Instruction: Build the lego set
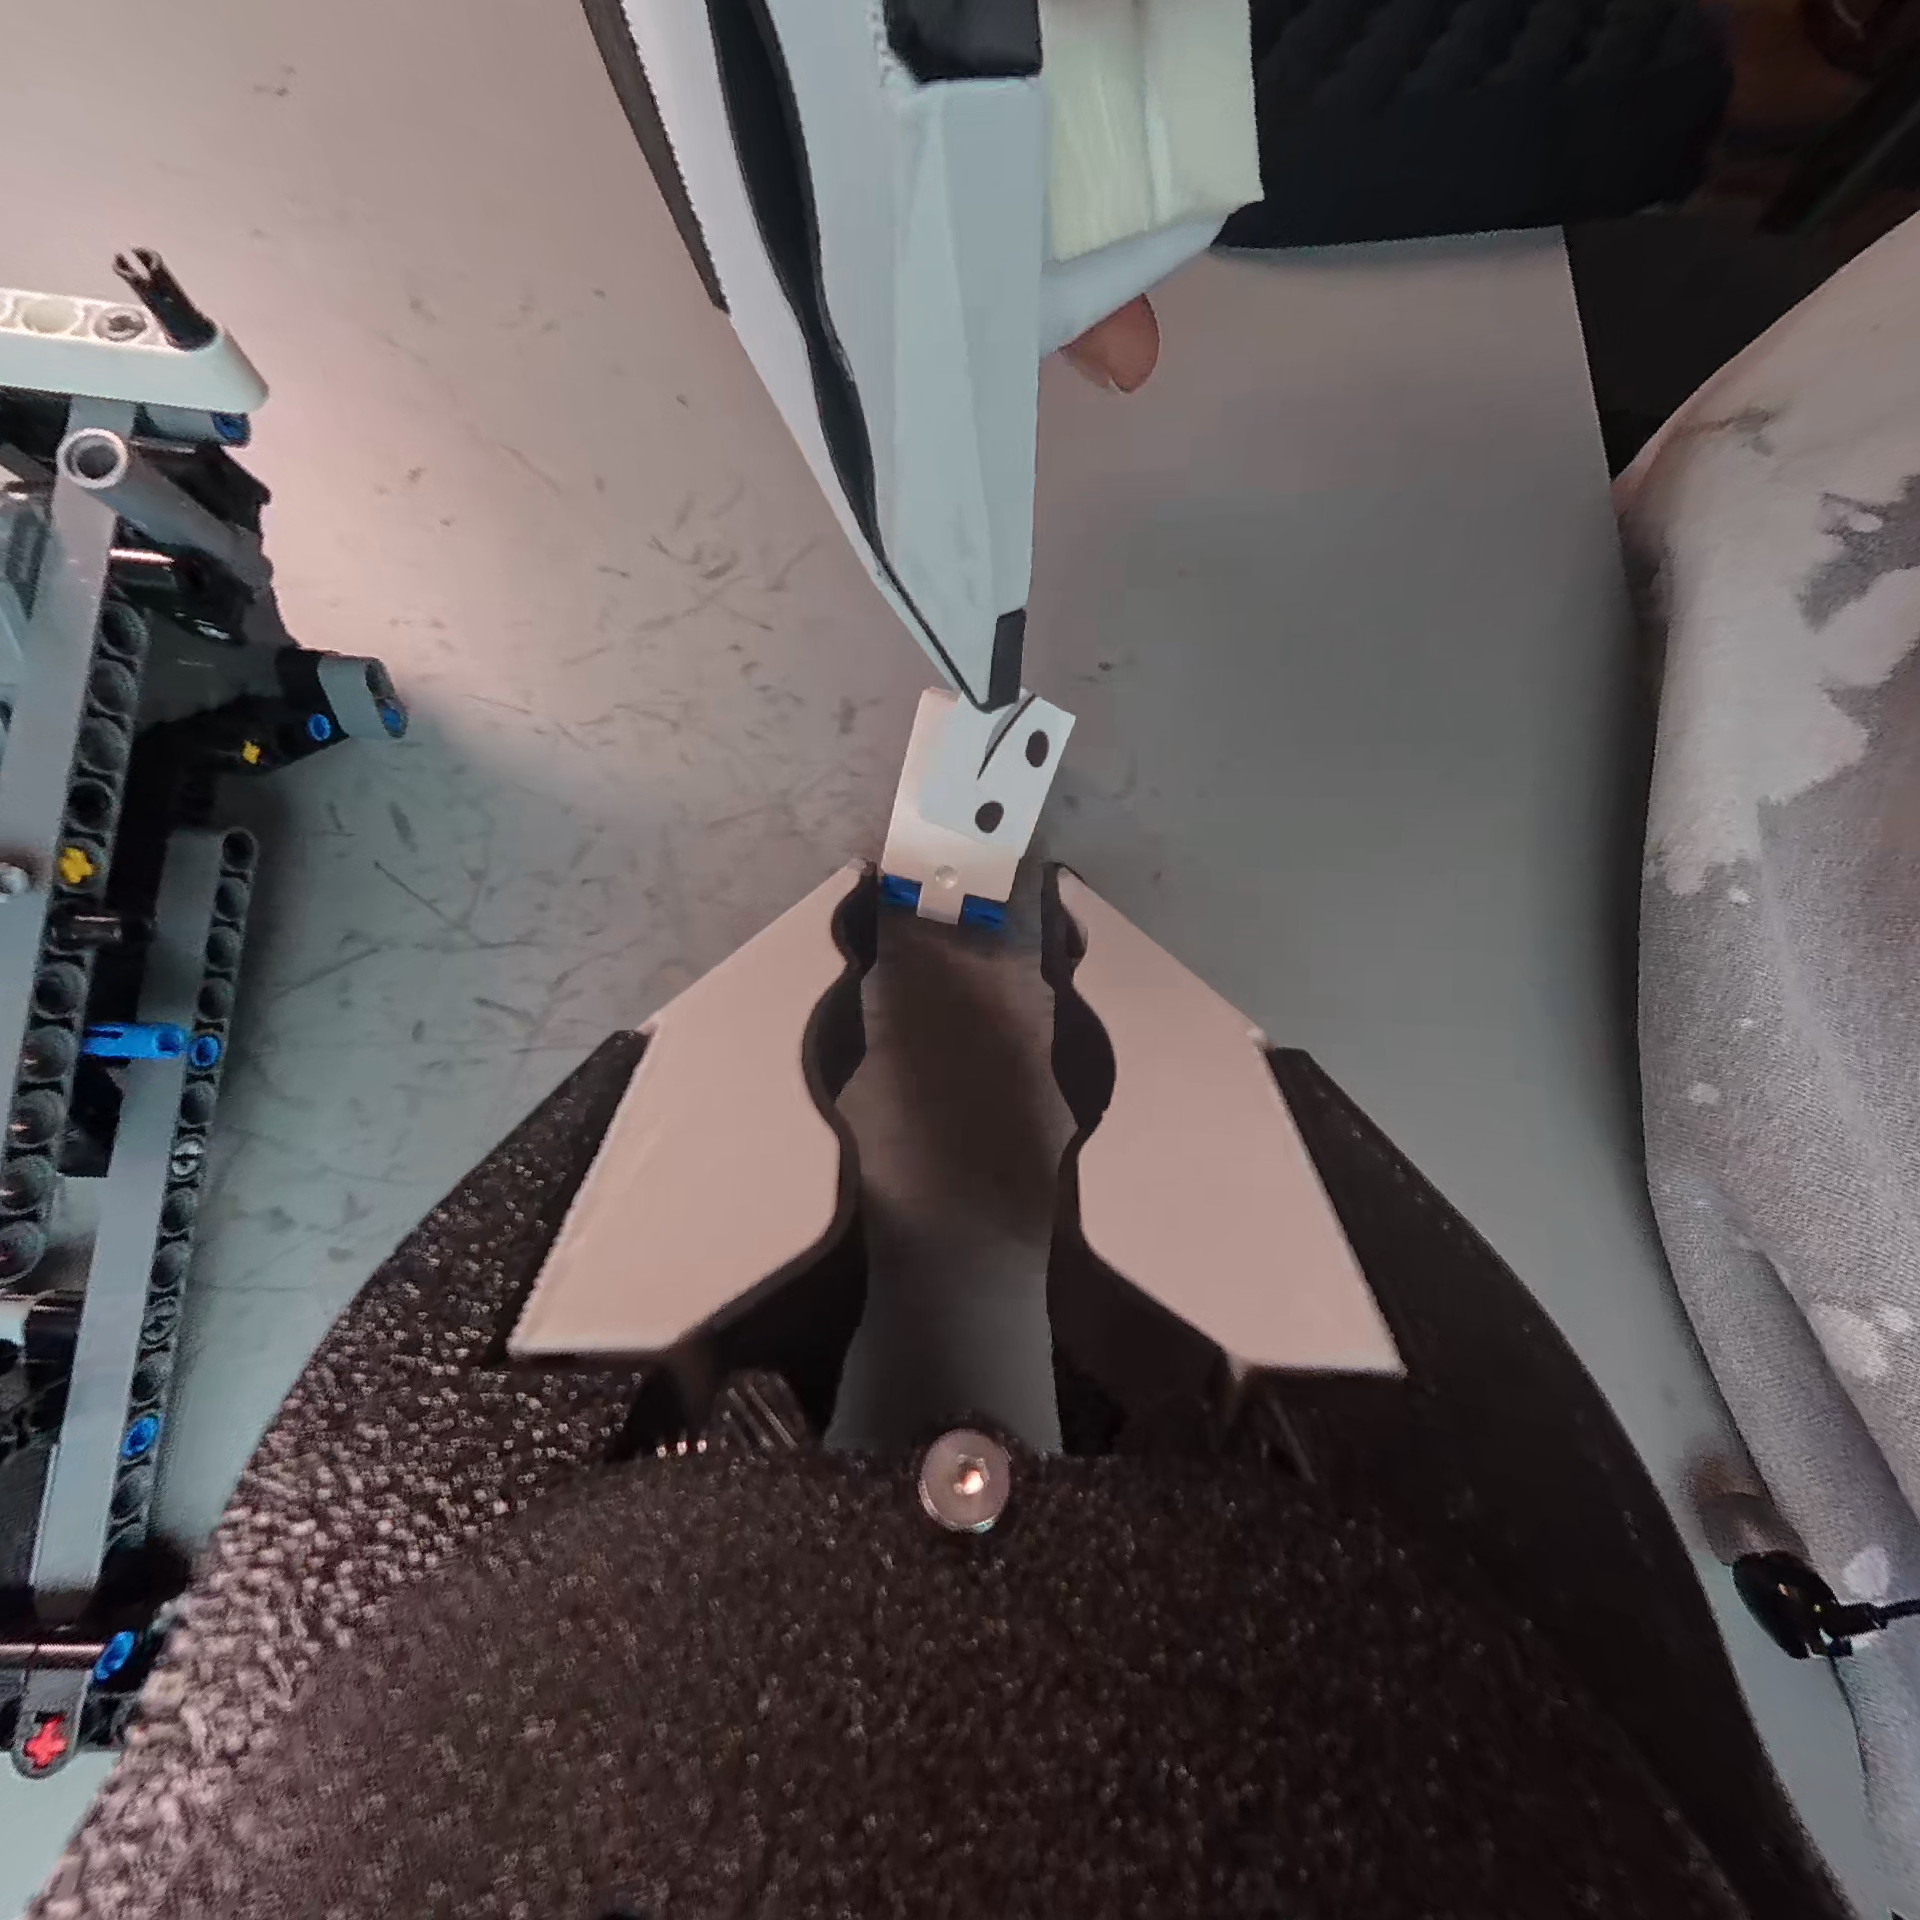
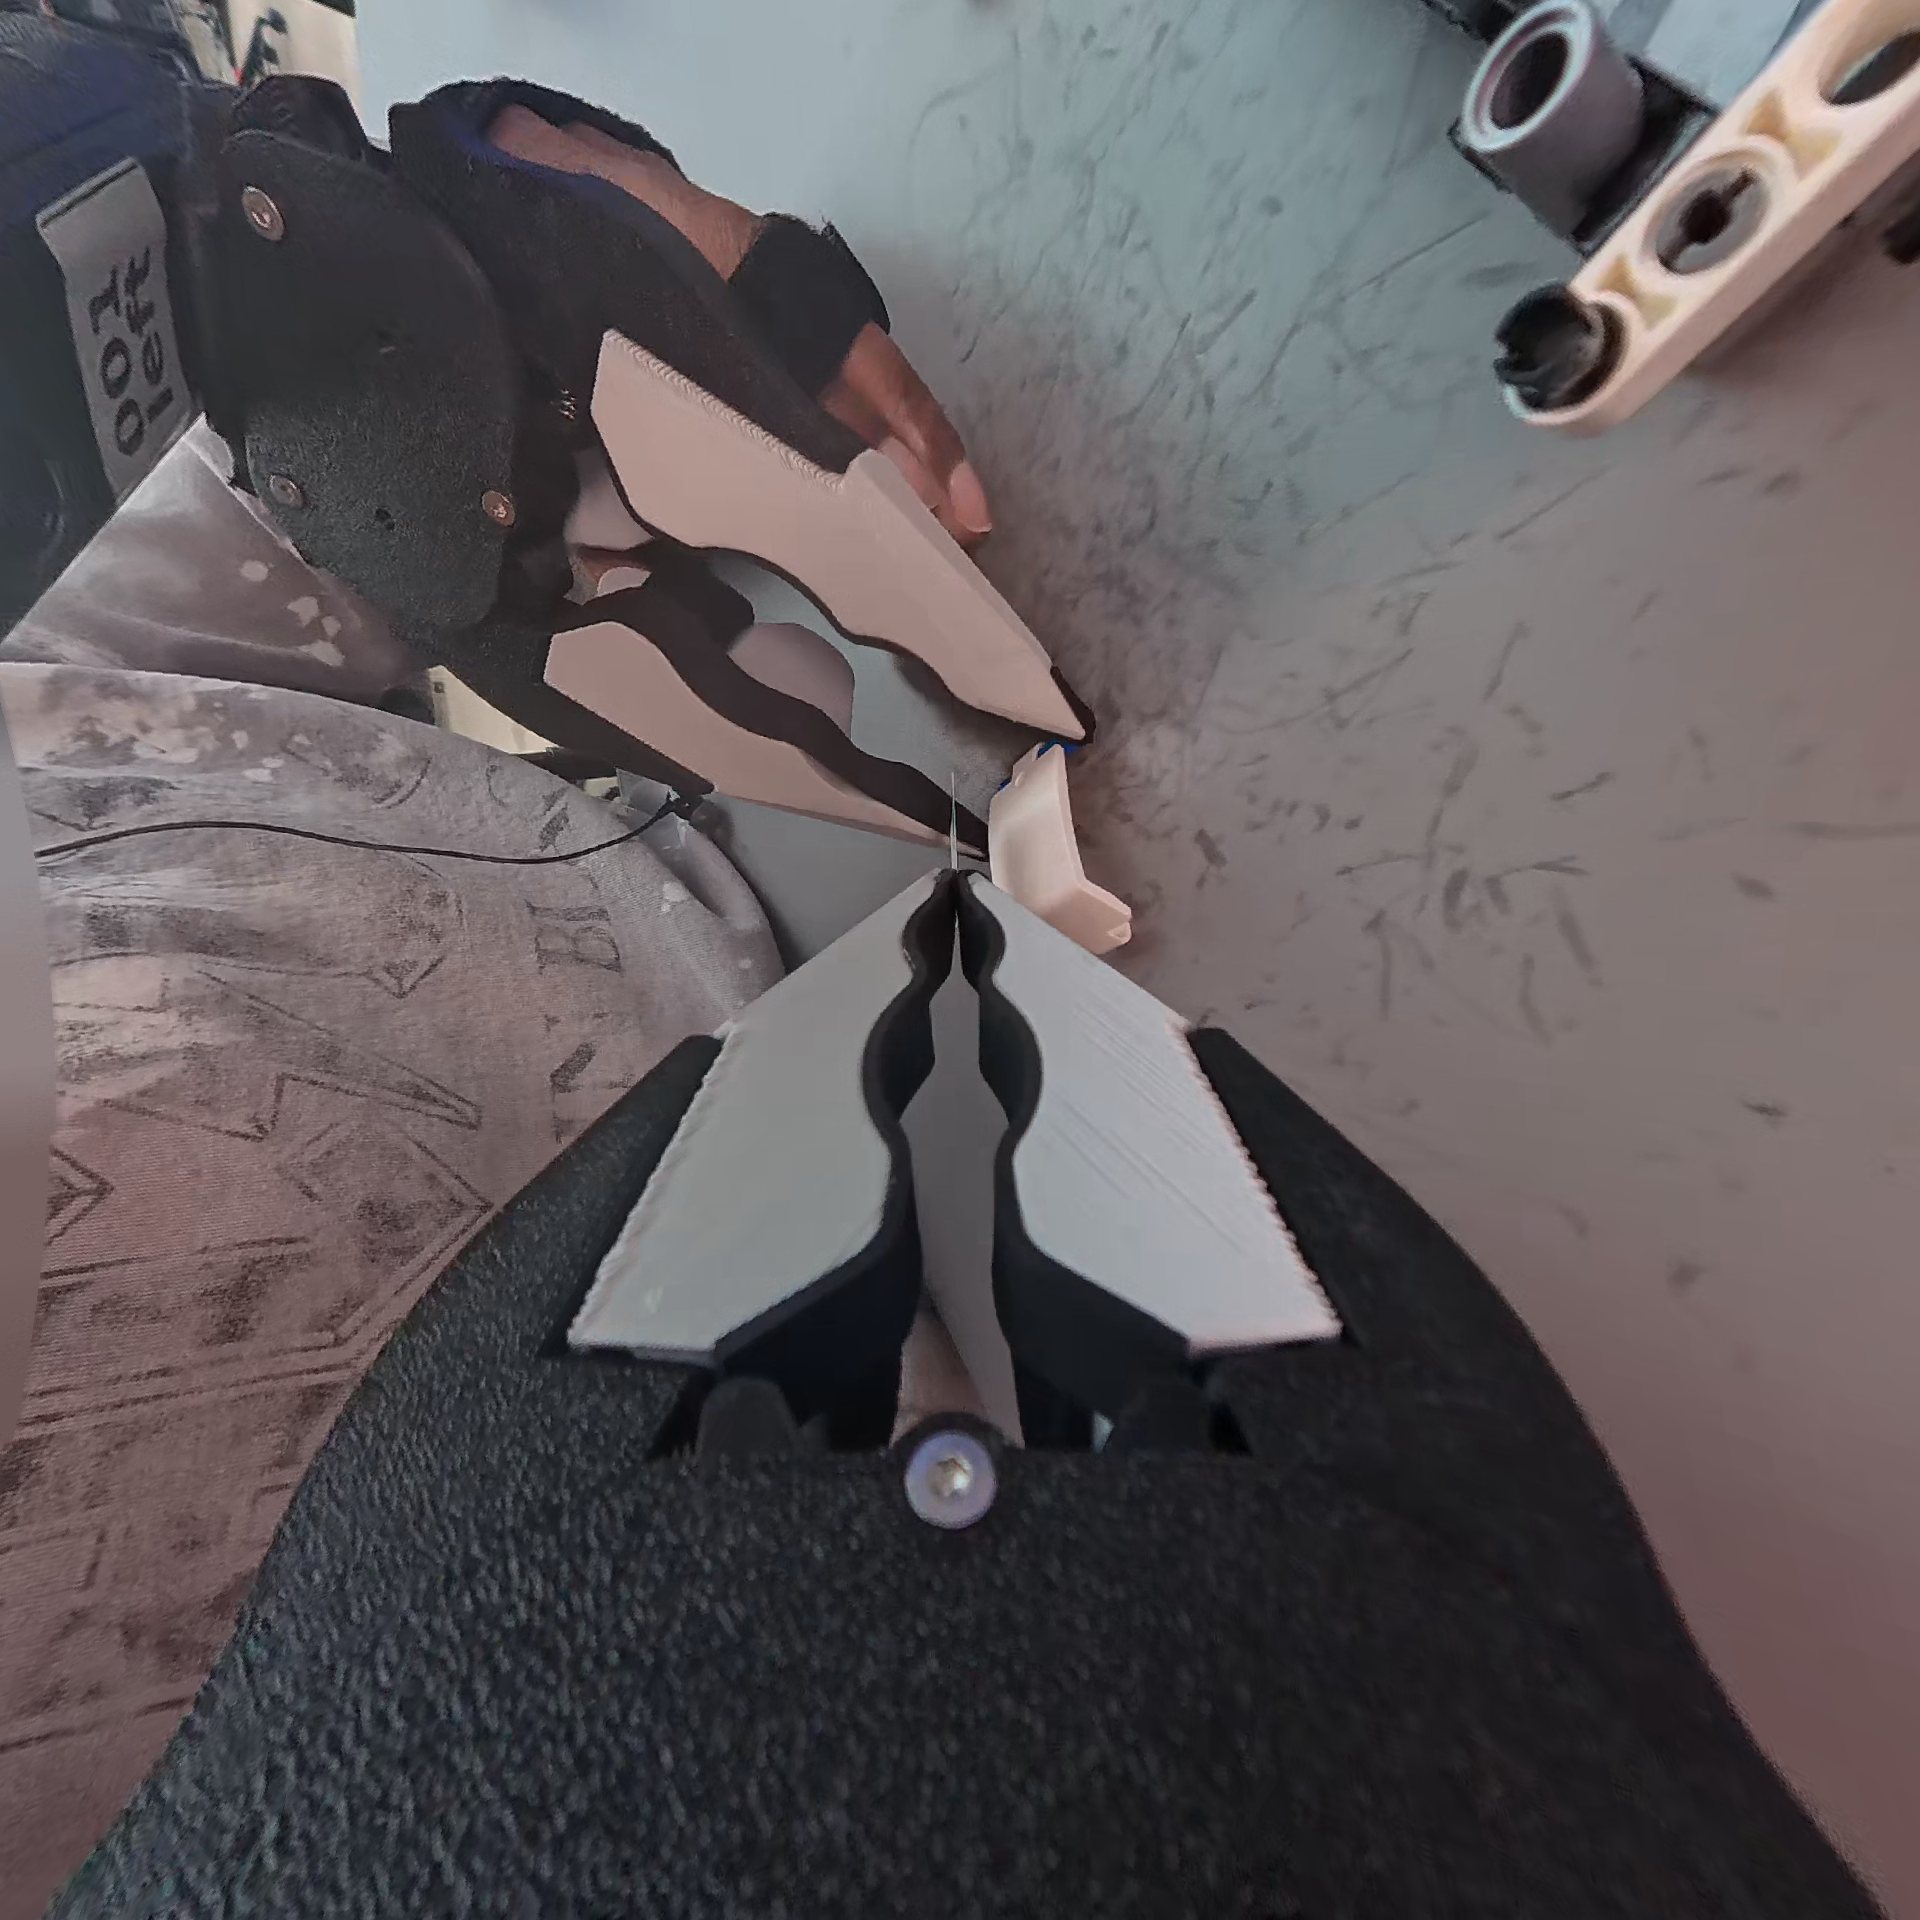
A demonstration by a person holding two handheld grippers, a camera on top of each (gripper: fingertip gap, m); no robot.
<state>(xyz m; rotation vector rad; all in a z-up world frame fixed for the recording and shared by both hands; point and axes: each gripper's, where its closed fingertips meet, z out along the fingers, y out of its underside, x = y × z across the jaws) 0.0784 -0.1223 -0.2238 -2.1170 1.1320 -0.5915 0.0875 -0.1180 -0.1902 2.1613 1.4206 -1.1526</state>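
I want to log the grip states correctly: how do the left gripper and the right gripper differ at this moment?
The left gripper has its jaws spread, one on each side of the white panel; the right gripper has its jaws closed. The left gripper is at the panel's blue-pin end, the right gripper at the opposite edge. Both point their tips at that panel.

Left claw (image 1: 956, 873) and right claw (image 2: 954, 878): each has two pale, tapered fingers (image 1: 717, 1122) with wavy black inner pads and serrated outer edges, on a black textured housing with a silver screw (image 1: 966, 1488). The person wears a mottled grey garment (image 2: 260, 1039); a thin black cable (image 2: 343, 847) crosses it.
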